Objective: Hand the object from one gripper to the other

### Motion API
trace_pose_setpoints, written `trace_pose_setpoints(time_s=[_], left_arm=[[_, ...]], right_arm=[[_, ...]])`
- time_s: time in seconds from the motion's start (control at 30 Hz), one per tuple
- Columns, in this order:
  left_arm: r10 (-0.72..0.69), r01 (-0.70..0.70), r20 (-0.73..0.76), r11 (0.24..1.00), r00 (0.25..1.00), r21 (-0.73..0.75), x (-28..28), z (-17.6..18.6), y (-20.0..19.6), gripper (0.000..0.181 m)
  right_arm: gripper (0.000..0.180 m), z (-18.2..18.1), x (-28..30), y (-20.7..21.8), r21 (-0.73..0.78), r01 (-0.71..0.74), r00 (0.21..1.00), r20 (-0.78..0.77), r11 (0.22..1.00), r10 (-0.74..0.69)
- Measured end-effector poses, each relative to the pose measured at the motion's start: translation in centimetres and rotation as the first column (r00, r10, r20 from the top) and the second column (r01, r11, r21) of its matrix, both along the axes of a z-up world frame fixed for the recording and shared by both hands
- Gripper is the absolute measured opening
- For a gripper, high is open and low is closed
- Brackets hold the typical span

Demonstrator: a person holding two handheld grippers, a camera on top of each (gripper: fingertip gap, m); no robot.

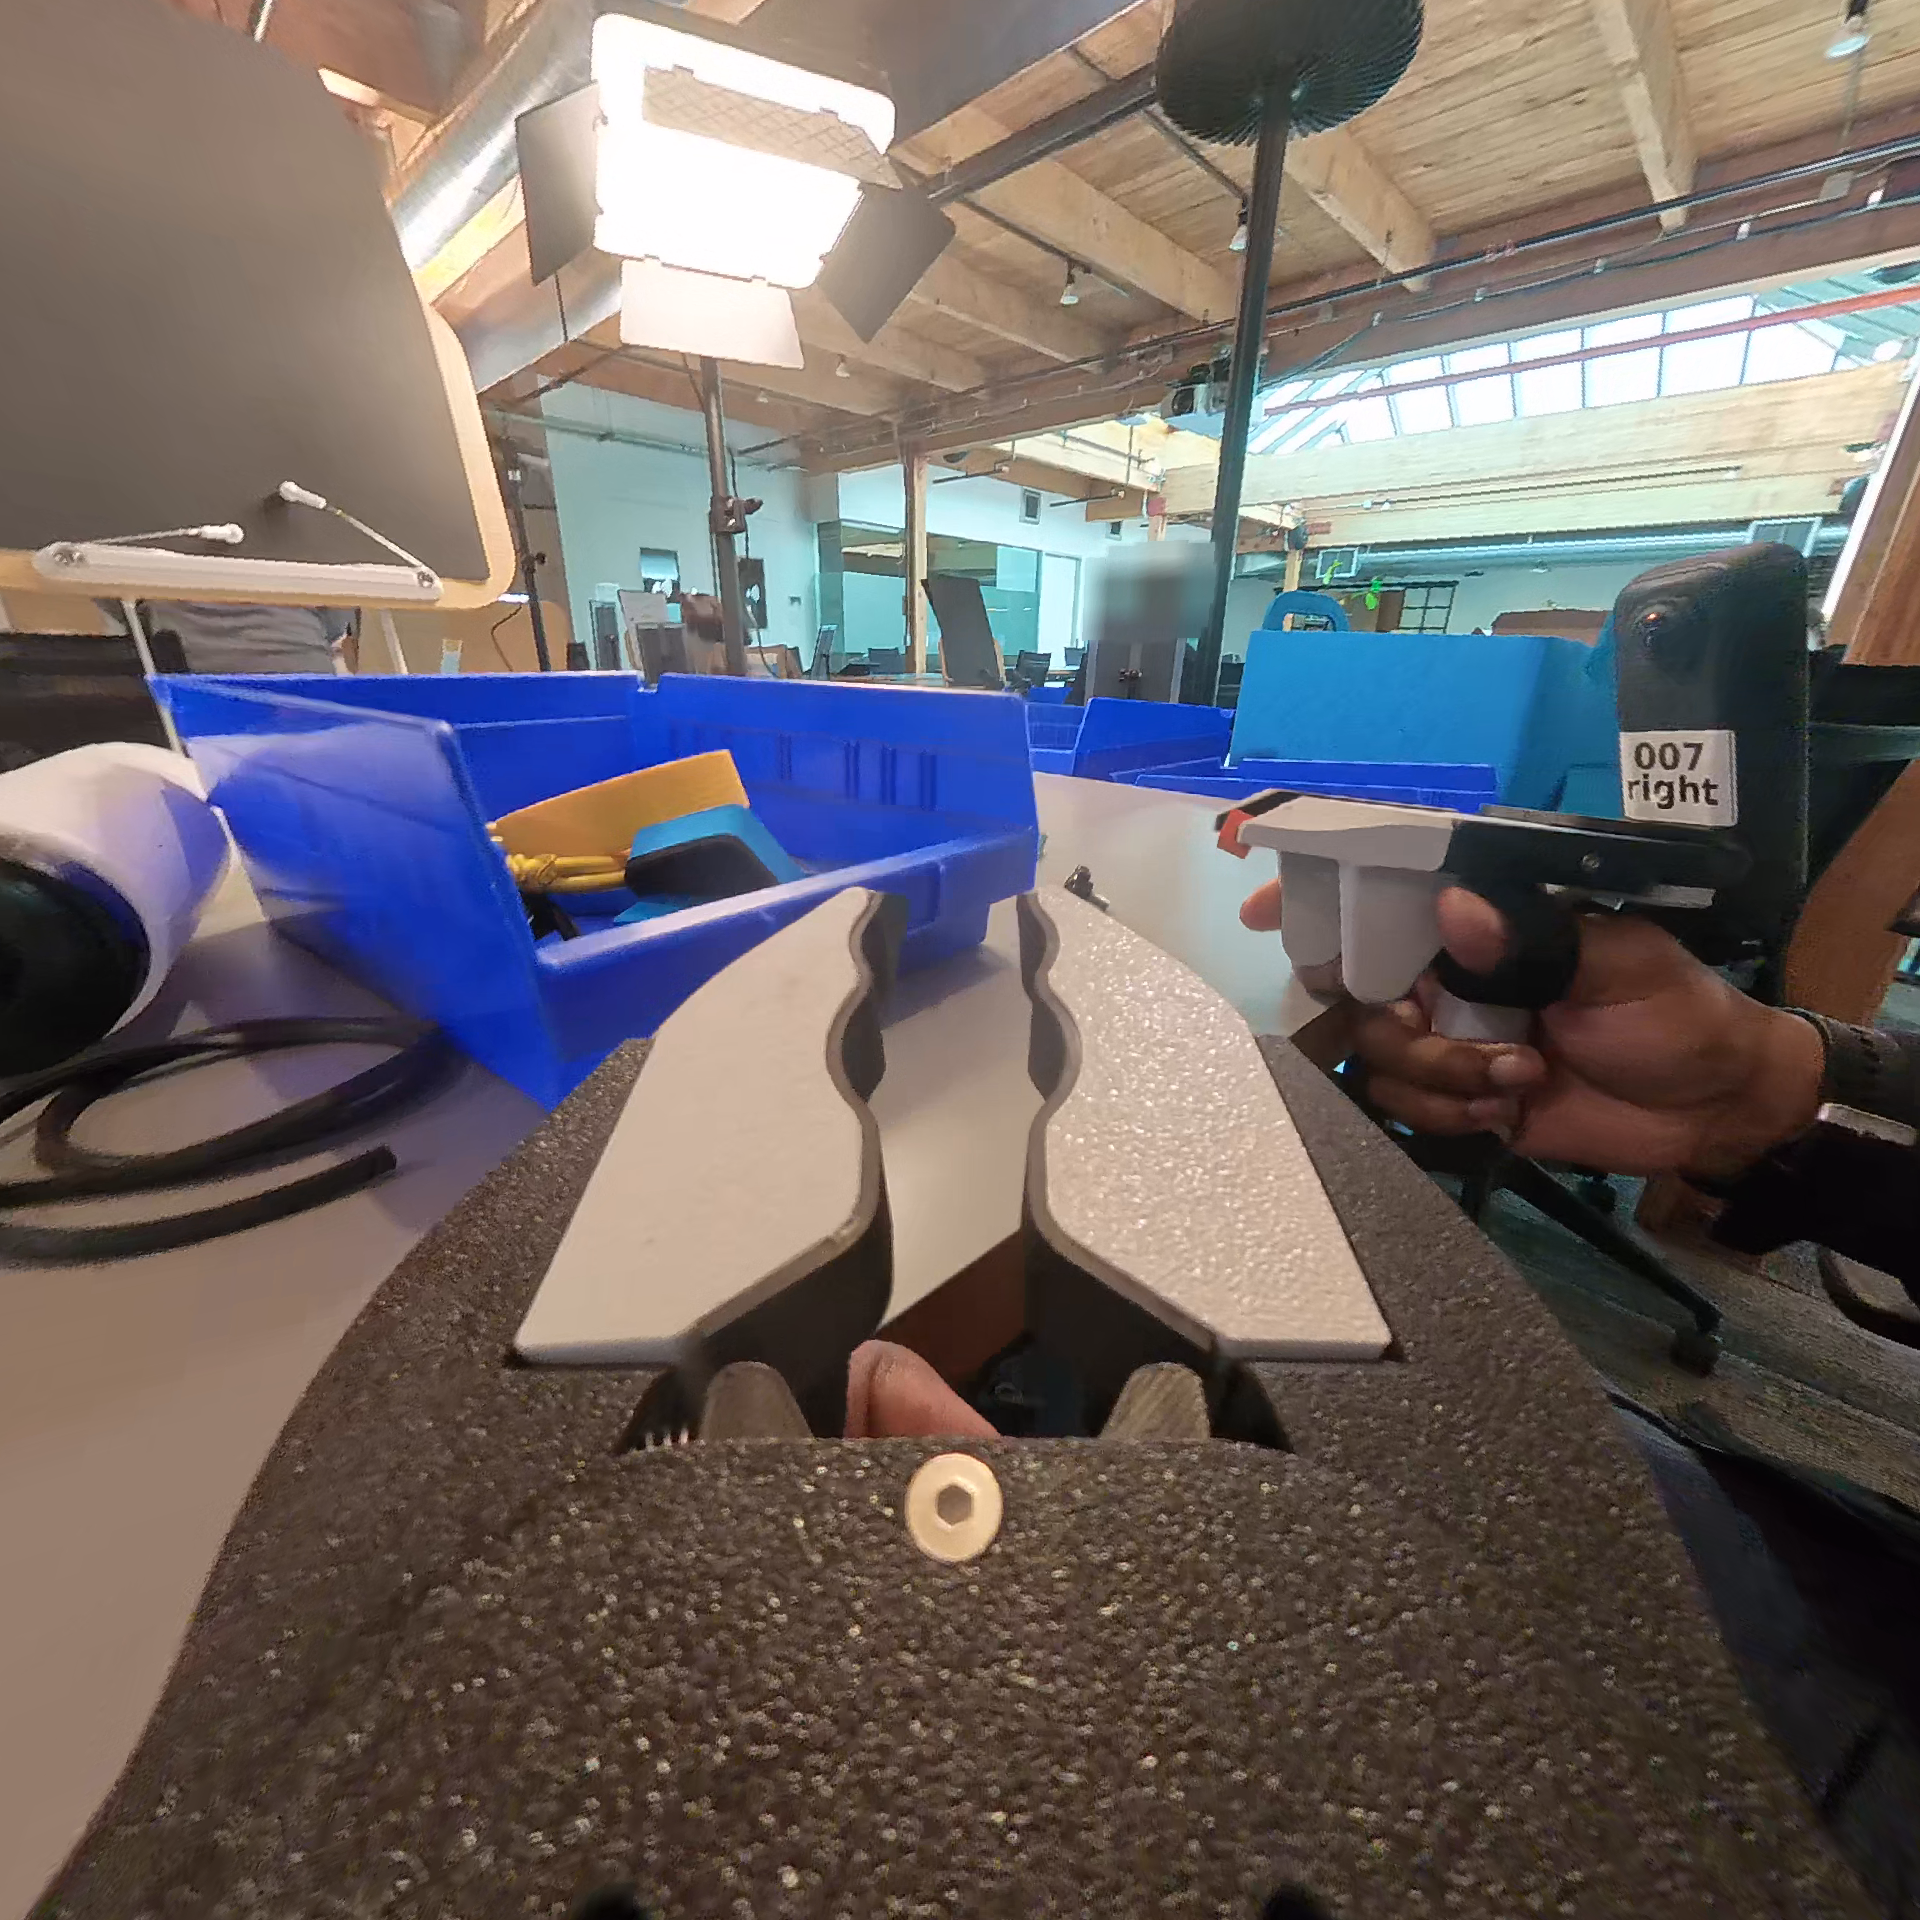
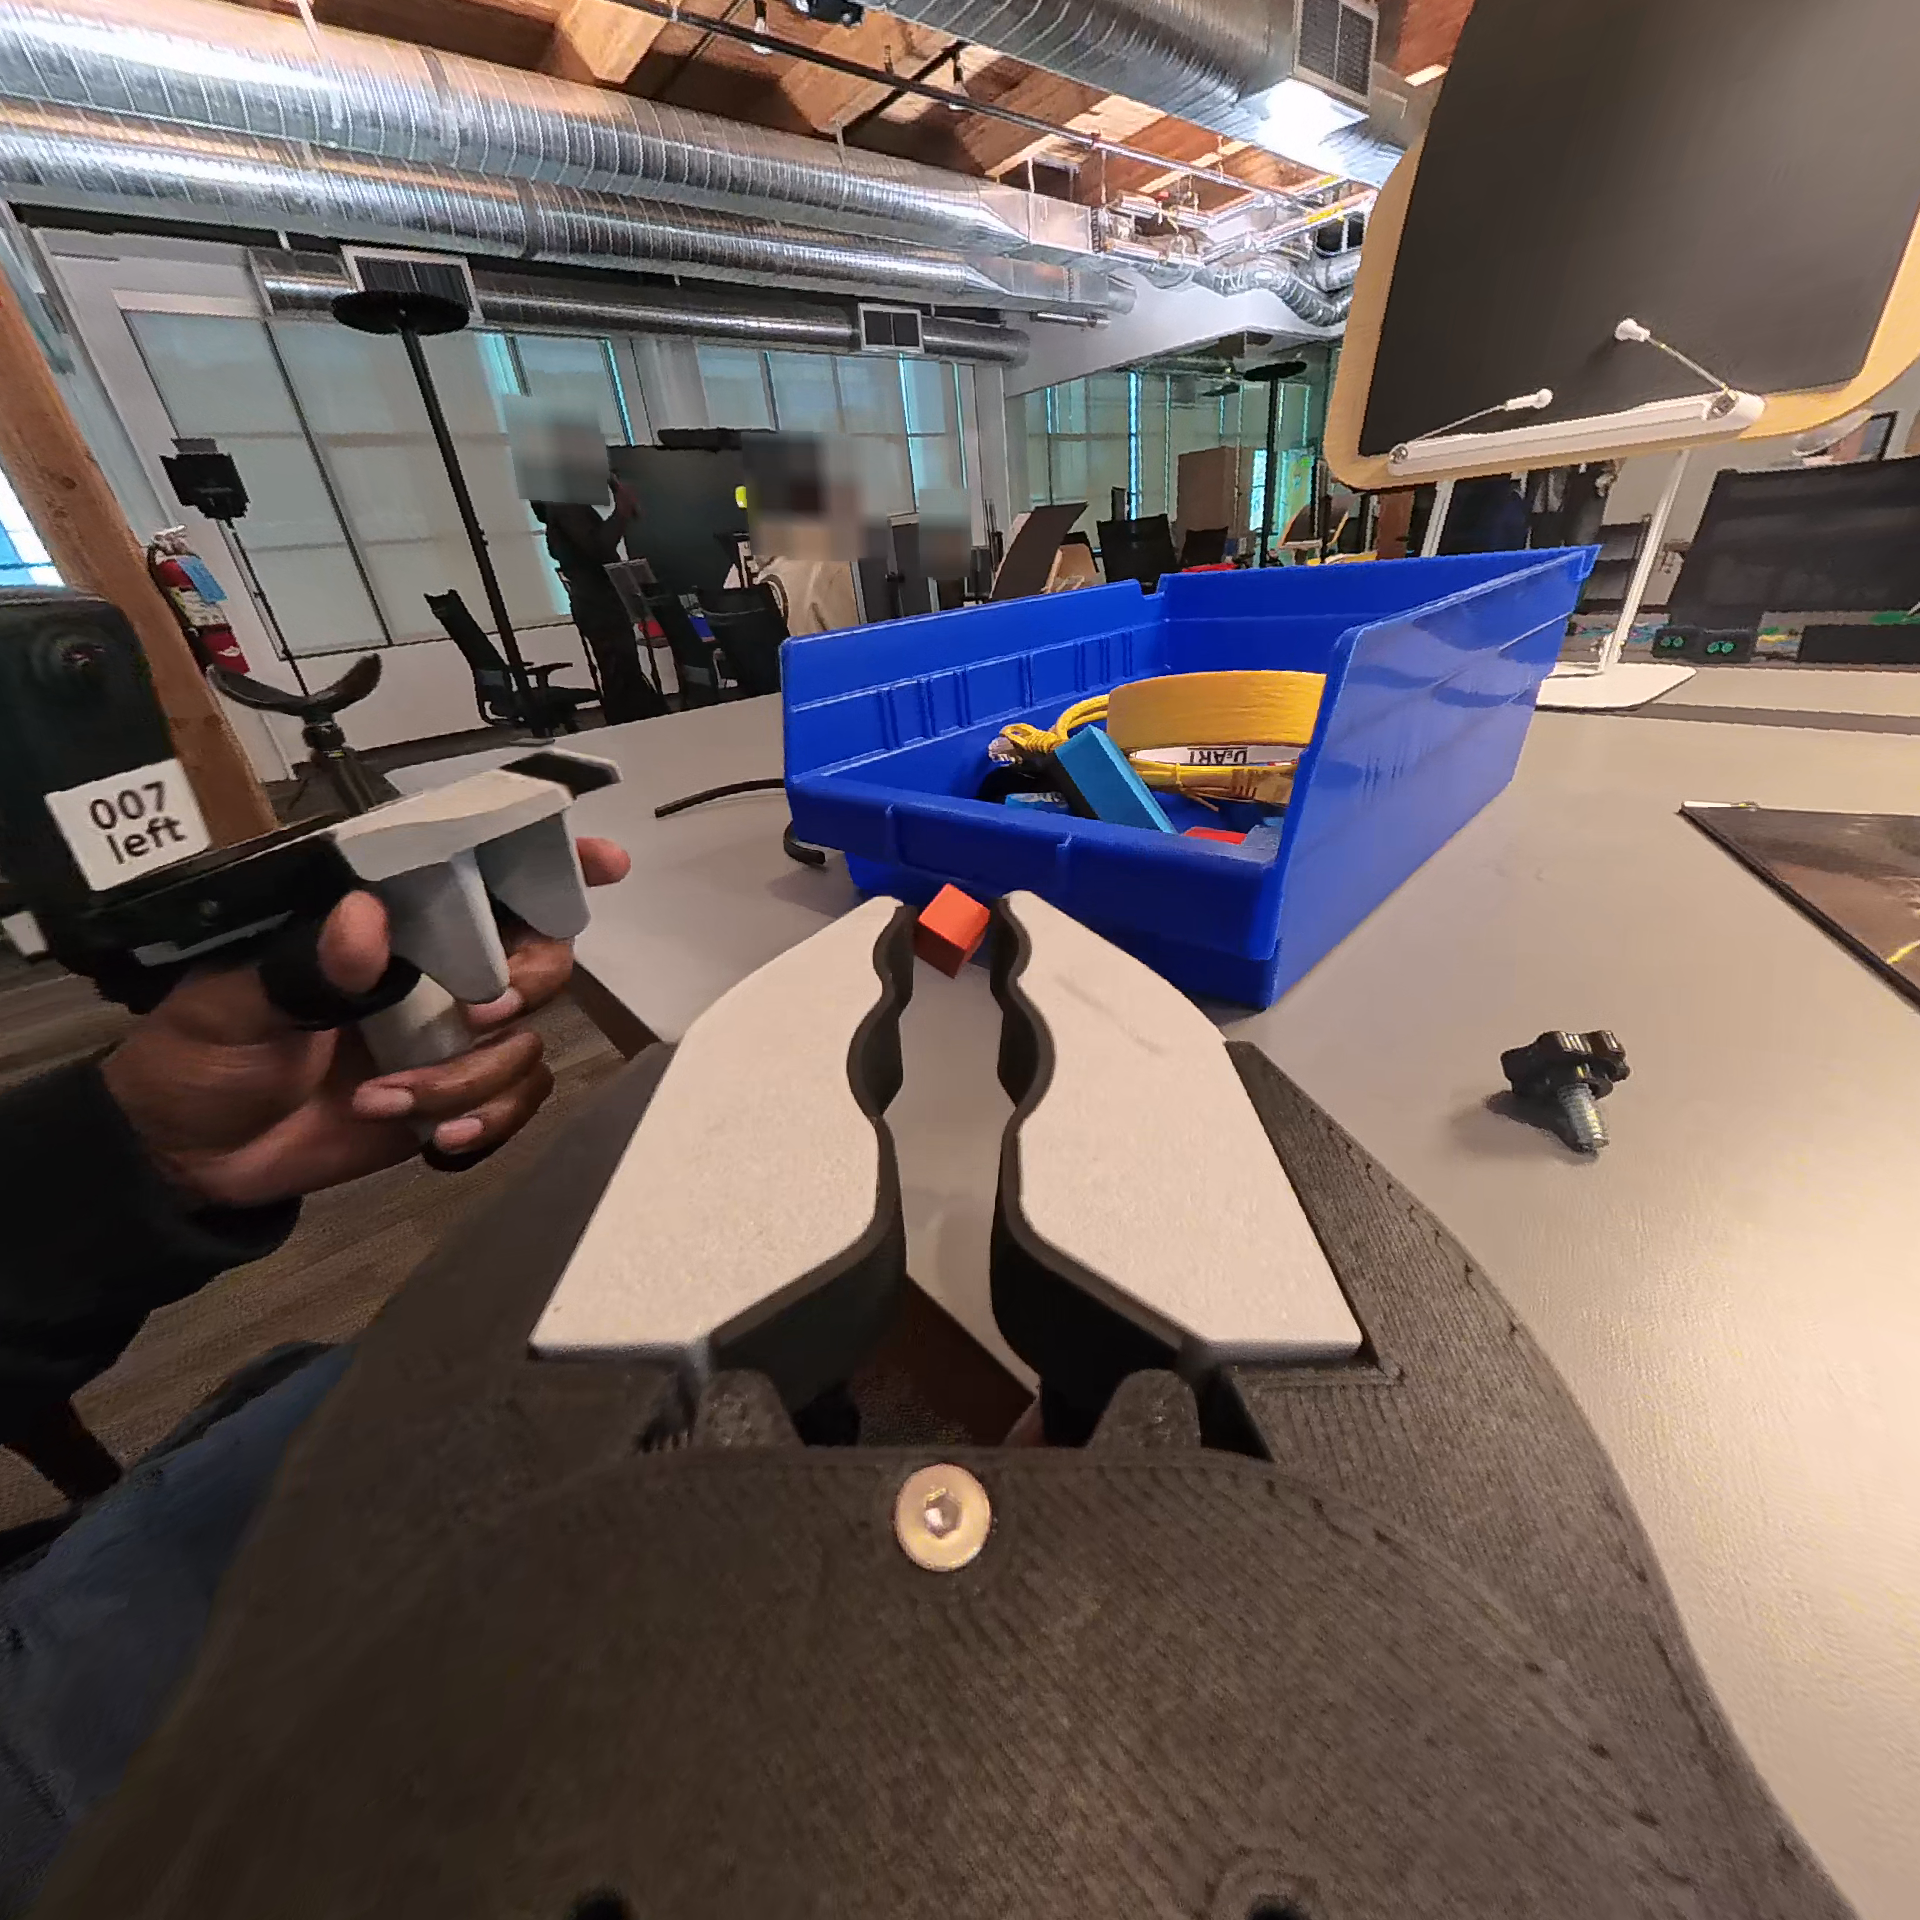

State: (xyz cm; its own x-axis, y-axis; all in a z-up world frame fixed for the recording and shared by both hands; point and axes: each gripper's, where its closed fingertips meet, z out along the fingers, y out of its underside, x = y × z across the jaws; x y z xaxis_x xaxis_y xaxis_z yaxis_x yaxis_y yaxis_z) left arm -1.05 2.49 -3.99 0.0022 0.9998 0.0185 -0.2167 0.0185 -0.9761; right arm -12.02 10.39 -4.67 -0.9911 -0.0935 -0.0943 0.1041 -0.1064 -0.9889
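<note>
Our right claw [image 2: 948, 935] grips a small orange-red block [image 2: 951, 928] at its fingertips, a plain, matte, squared piece held above the grey counter [image 2: 1558, 1299]. Our left claw [image 1: 948, 914] stands slightly parted and empty. Beyond sits a blue bin [image 2: 1403, 727] of oddments.

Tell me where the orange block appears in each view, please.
Left wrist view: right of centre, the orange block sits at the tips of the right gripper, above the table.
Right wrist view: centre, the block between the same gripper's tips.
Shared landmark: the blue bin.
</note>
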Motion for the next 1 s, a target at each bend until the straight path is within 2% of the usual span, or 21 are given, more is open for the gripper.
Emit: trace_pose_setpoints(time_s=[0.23,0.5,0.63,0.8,1.0], left_arm=[[-0.071,0.07,-0.049,0.997,0.996,-0.02,-1.8,1.1,1.1,0.024],[-0.182,0.181,0.018,0.982,0.983,0.058,-5.2,0.0,2.3,0.023],[-0.134,0.125,0.112,0.989,0.985,0.081,-6.3,-0.7,1.9,0.019],[-0.12,0.103,0.108,0.982,0.987,0.156,-6.5,-0.5,1.1,0.014],[-0.135,0.121,0.097,0.983,0.986,0.138,-6.3,-0.5,1.4,0.015]], right_arm=[[0.013,-0.2,0.3,2.0,0.004,0.029,0.999,-0.035,1.0,-0.029],[0.013,-0.2,-1.0,4.8,0.002,0.117,0.992,-0.041,0.993,-0.117],[0.013,-0.3,-1.7,5.8,0.006,0.157,0.987,-0.037,0.988,-0.157],[0.013,-0.4,-1.5,6.3,0.009,0.176,0.983,-0.046,0.984,-0.175],[0.013,-0.6,-0.8,5.6,0.016,0.155,0.987,-0.048,0.988,-0.154]])
